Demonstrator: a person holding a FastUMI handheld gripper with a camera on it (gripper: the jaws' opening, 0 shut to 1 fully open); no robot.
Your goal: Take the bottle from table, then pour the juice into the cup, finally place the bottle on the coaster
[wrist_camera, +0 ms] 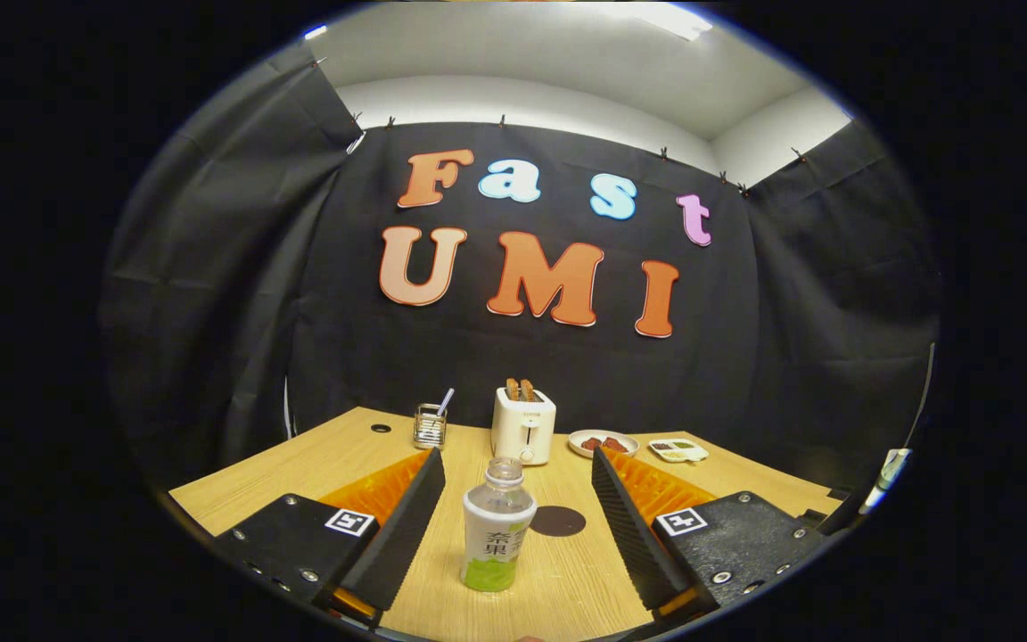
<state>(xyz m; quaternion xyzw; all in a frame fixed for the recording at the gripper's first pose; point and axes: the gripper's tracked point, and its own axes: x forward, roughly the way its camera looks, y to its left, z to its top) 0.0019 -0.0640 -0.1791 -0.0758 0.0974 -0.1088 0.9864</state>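
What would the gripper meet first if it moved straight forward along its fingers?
Most likely the bottle, standing uncapped between the open gripper's fingers. The dark coaster lies just beyond it, then the toaster; depth is hard to judge.

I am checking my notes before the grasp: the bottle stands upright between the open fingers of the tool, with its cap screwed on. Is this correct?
Not quite. In the gripper view the bottle does stand upright between the open fingers of the tool, touched by neither, but its neck is uncapped; no cap is on it.
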